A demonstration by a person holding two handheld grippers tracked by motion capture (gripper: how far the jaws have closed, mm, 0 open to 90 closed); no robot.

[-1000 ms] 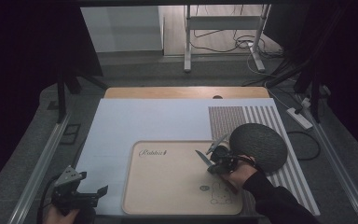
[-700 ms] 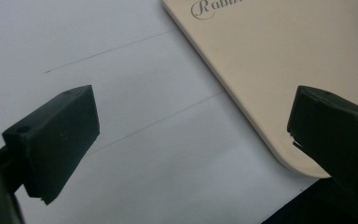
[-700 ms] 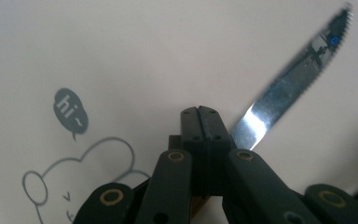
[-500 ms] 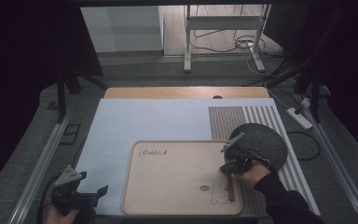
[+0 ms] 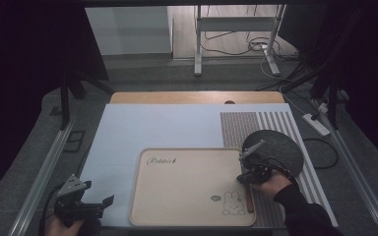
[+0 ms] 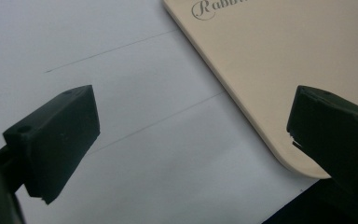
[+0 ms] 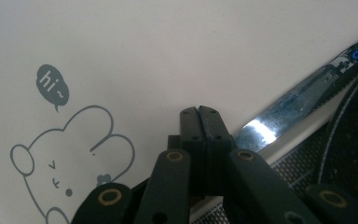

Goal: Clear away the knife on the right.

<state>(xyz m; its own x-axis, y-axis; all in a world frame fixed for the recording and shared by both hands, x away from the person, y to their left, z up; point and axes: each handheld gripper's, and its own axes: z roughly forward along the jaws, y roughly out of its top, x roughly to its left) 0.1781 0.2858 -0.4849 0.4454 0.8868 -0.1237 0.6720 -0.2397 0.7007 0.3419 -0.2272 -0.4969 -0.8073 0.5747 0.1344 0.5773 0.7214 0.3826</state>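
Knife (image 5: pixel 248 199) lies on the board (image 5: pixel 187 196), along its right edge near the near-right corner. The long axis runs near to far: brown handle toward the near edge, blade toward the far edge and the dark round mat (image 5: pixel 275 147). Right claw (image 5: pixel 244 178) sits over the knife where handle meets blade. Its jaws are pressed flat together with nothing visible between them. In the right gripper view the blade (image 7: pixel 298 100) comes out from behind the closed claw (image 7: pixel 199 112) and runs off up and right; I cannot tell if they touch. Judgement: any pick-up needs the jaws opened first, then set across the knife's long axis, not along it. Left claw (image 5: pixel 106 201) hangs at the near-left corner of the counter (image 5: pixel 152 128), jaws wide and empty. It is well apart from the knife, so the right hand is the nearer. Knife look: narrow, bright steel blade with a strong glare patch, dark serrated band on the mat side, slim wooden handle. Board is cream, with a rabbit print just left of the handle.
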